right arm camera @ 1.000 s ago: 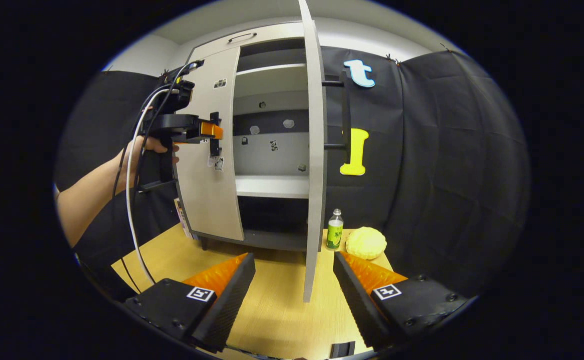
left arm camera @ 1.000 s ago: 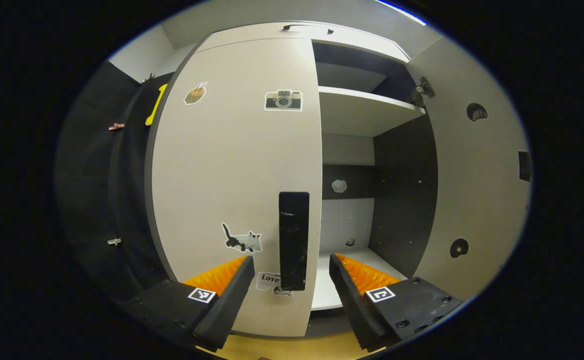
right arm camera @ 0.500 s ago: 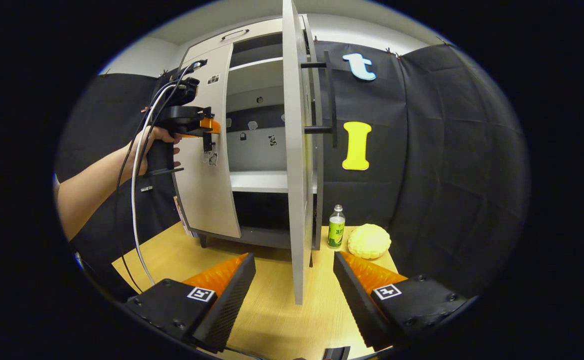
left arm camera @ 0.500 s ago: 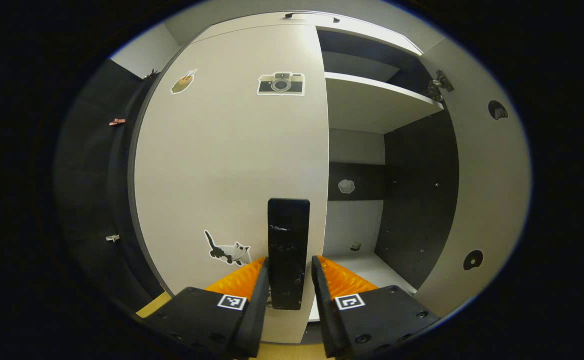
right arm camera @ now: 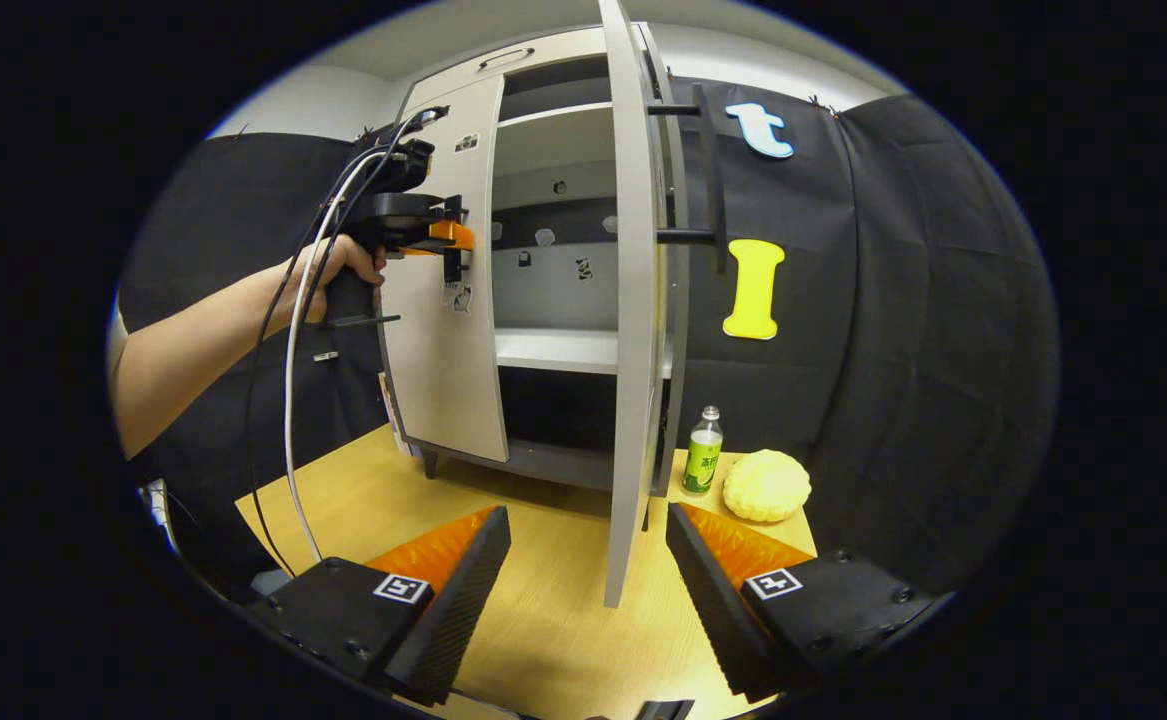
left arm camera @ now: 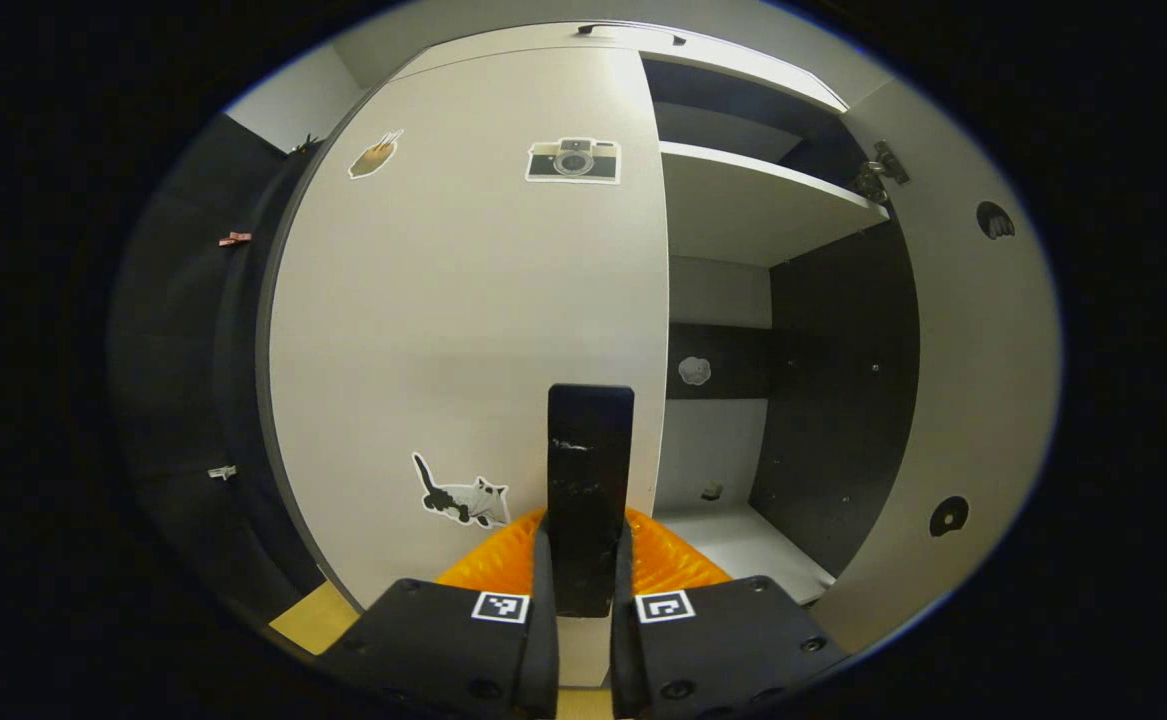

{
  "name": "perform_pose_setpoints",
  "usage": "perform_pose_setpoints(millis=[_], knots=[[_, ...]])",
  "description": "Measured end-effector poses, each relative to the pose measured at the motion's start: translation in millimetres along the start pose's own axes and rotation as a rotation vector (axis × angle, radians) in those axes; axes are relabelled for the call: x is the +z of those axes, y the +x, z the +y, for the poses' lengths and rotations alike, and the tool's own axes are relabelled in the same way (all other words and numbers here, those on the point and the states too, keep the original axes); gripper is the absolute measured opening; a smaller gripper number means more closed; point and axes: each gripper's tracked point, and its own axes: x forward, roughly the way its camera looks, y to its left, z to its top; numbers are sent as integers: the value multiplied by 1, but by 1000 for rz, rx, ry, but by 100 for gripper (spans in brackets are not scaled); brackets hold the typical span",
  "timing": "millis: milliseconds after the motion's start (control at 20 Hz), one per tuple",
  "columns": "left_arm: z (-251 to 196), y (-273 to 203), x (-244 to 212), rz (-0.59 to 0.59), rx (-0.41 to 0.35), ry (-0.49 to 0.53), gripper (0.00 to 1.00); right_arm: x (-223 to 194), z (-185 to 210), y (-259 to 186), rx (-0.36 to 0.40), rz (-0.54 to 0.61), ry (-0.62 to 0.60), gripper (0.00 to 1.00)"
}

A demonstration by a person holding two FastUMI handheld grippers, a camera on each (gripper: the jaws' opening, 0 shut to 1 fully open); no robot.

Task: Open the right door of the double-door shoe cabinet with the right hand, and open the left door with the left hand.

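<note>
In the left gripper view the left gripper (left arm camera: 575, 600) has both fingers pressed on the black handle (left arm camera: 589, 480) of the left door (left arm camera: 463, 320), which is closed or nearly so; beside it the cabinet (left arm camera: 743, 210) stands open, shelves bare. In the right gripper view the right gripper (right arm camera: 583, 590) is spread wide and holds nothing, low over the table (right arm camera: 543, 620); the right door (right arm camera: 628, 300) is swung out edge-on, and a hand (right arm camera: 328, 275) holds the left gripper at the left door's handle. A bottle (right arm camera: 703, 452) stands by the cabinet

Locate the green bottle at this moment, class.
In the right gripper view, the green bottle stands on the wooden floor, low and right of the open right door, just left of the yellow cushion.
</note>
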Motion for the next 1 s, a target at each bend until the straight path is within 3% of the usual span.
perform_pose_setpoints(millis=[150,600,1000], knots=[[0,-1,-1,10,18,41,11,1,2,-2,9,0,0,99],[4,-24,-4,14,12,11,9,2,12,-7,-1,-13,3,99],[28,-84,-8,31,-51,-4,10,6,57,-4,-25,-21,15,98]])
